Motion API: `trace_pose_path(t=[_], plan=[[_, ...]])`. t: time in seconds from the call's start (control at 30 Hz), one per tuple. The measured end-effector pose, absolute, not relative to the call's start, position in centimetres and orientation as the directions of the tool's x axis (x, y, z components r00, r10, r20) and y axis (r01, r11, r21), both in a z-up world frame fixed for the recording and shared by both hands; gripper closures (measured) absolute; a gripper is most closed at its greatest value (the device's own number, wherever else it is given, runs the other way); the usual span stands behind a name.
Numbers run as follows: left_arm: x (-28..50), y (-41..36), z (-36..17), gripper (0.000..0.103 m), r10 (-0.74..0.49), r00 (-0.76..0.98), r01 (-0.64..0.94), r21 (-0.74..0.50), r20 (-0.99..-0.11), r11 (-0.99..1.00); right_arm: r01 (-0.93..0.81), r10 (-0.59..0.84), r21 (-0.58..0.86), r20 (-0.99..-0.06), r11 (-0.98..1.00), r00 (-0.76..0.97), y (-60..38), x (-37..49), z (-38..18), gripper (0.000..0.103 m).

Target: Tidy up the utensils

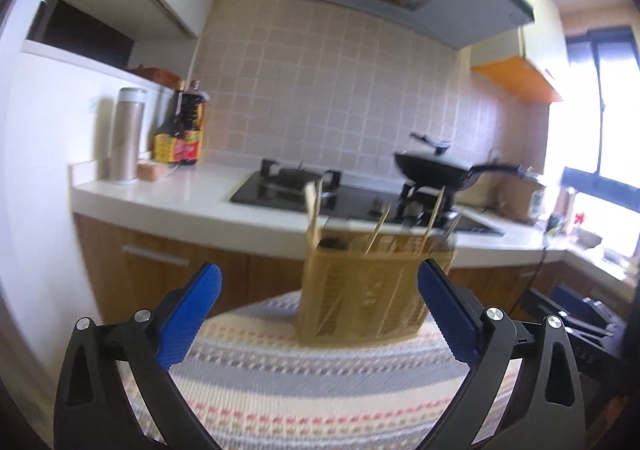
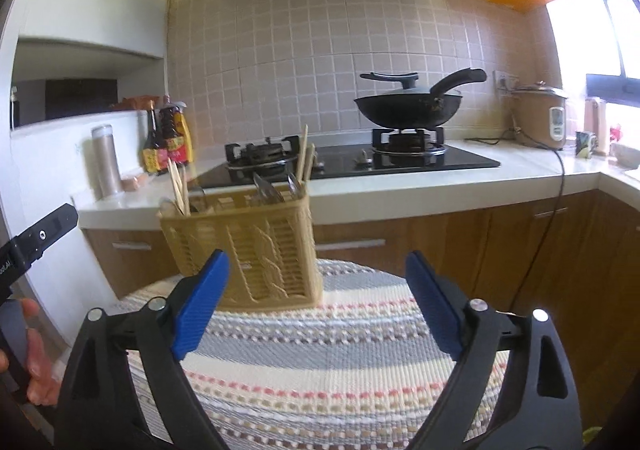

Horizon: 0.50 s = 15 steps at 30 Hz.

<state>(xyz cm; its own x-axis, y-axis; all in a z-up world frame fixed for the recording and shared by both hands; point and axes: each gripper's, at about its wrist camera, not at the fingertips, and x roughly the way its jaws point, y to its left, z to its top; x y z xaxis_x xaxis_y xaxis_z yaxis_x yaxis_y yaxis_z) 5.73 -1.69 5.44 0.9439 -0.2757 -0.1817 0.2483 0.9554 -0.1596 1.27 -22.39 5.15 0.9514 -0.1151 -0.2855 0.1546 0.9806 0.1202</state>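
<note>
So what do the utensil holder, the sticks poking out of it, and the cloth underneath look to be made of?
The utensil holder looks like moulded tan plastic: slotted, lattice-like walls with a matte finish. The sticks look like pale bare wood or bamboo chopsticks; too blurred to say which. The table cover appears to be woven fabric, with a ribbed texture and coloured stripes.

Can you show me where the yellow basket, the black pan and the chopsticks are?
yellow basket [image 2: 256, 250], right wrist view, on its slatted front wall.
black pan [image 2: 404, 112], right wrist view, on the side of its bowl.
chopsticks [image 2: 301, 154], right wrist view, on the tall upright stick.
</note>
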Motion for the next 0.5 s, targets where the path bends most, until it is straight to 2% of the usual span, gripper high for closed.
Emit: trace_pose_path(t=[0.1, 0.2, 0.33, 0.5], plan=[[5.4, -2.1, 3.6, 0.008, -0.212, 0.958, 0.187, -0.138, -0.195, 0.973, 0.167, -0.13, 0.108, -0.287, 0.98, 0.949, -21.8, 1.0, 3.5, 0.008], [4.8, -2.3, 2.4, 0.008, -0.157, 0.972, 0.137, -0.121, -0.175, 0.983, 0.185, -0.156, 0.074, -0.298, 0.98, 0.942, -21.1, 1.1, 2.4, 0.008], [5.2, -2.5, 1.2, 0.008, -0.137, 0.971, 0.118, -0.105, -0.194, 0.987, 0.204, -0.193, 0.01, -0.28, 0.979, 0.94, -20.1, 1.2, 2.1, 0.008], [5.3, -3.8, 0.1, 0.008, -0.098, 0.972, 0.104, 0.018, -0.212, 0.994, 0.177, -0.175, -0.02, -0.308, 0.984, 0.935, -19.8, 1.9, 1.6, 0.008]])
